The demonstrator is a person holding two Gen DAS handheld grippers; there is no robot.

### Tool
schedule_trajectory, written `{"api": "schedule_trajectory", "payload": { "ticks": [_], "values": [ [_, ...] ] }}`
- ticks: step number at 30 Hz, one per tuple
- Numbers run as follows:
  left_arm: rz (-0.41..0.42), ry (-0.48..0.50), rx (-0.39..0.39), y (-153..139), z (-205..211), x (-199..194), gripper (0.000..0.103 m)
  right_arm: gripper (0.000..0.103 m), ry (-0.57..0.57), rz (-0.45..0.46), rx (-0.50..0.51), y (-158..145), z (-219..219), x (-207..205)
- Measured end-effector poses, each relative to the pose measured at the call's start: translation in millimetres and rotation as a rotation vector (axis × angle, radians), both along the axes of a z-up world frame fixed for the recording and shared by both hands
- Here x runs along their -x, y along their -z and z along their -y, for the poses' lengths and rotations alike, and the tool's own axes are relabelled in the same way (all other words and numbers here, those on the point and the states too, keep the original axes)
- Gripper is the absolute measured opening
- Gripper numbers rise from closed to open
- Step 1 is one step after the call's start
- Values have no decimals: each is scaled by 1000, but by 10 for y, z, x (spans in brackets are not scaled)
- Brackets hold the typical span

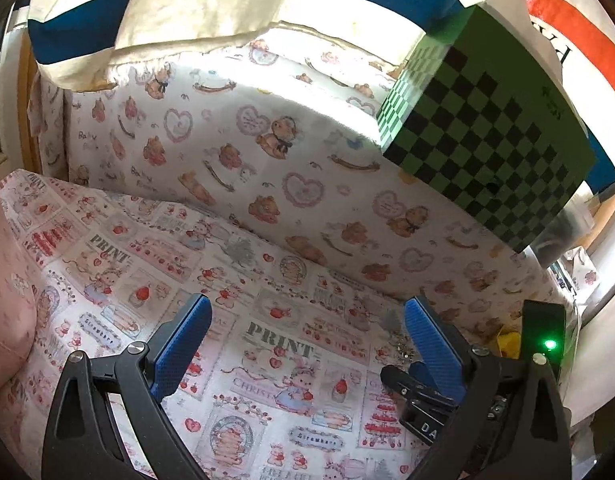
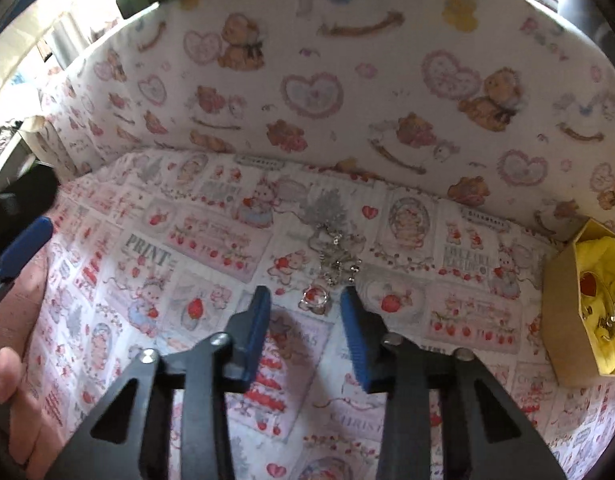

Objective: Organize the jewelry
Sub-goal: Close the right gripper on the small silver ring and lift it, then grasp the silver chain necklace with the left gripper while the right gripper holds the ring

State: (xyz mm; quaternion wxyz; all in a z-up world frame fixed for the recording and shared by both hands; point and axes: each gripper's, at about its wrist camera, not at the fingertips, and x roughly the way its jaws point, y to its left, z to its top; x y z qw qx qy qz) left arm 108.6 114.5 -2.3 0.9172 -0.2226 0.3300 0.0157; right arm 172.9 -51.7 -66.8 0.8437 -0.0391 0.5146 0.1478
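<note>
A: What is the biggest thing here?

B: The printed cloth (image 2: 179,248) with strawberries and the word PRINT; it covers the whole flat surface. Behind it stands a padded wall (image 2: 347,80) with teddy bears and hearts. Above that wall, in the left wrist view, leans a green and black checkered box (image 1: 487,140).

A: And the grippers?

B: The left gripper (image 1: 307,320) has its blue pads wide apart and nothing is between them; it is above bare cloth. The right gripper (image 2: 305,300) is open about halfway and also grasps nothing. Its fingertips are on either side of a small clear ring (image 2: 314,299), which lies on the cloth just in front of them (I cannot tell if a pad touches it).

A: Where is the other jewelry?

B: A silver ball chain (image 2: 337,252) lies in a loose heap on the cloth, just behind the ring. At the right edge stands a small tan box (image 2: 563,320) with yellow lining, well apart from the chain. Inside it there is a red heart piece (image 2: 588,284) and some small metal pieces (image 2: 611,316), too small to name.

A: Anything more?

B: A bare thumb (image 2: 3,376) shows at the lower left of the right wrist view.
</note>
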Motion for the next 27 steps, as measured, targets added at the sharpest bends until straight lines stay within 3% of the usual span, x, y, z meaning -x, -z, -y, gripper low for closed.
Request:
{"api": "schedule_trajectory", "payload": {
  "ticks": [3, 6, 12, 16, 23, 26, 27],
  "values": [
    [6, -11, -21, -19, 17, 9, 96, 25, -16, 9, 16, 11, -31, 7],
    [6, -6, -22, -21, 17, 13, 96, 13, -15, 18, 38, 25, -44, 27],
    [1, 7, -48, -5, 70, -4, 96, 12, -3, 27, -45, -20, 199, 139],
    [9, 0, -121, -13, 146, -6, 96, 12, 28, 102, -72, -133, 517, 260],
    [-60, 25, -140, 113, 211, -102, 96, 12, 73, 193, -91, -230, 1018, 488],
    [-89, 88, -194, 145, 359, -131, 71, 12, 72, 194, -100, -234, 1191, 663],
    [-93, 113, -200, 149, 417, -133, 67, 12, 71, 205, -105, -259, 1263, 737]
  ]
}}
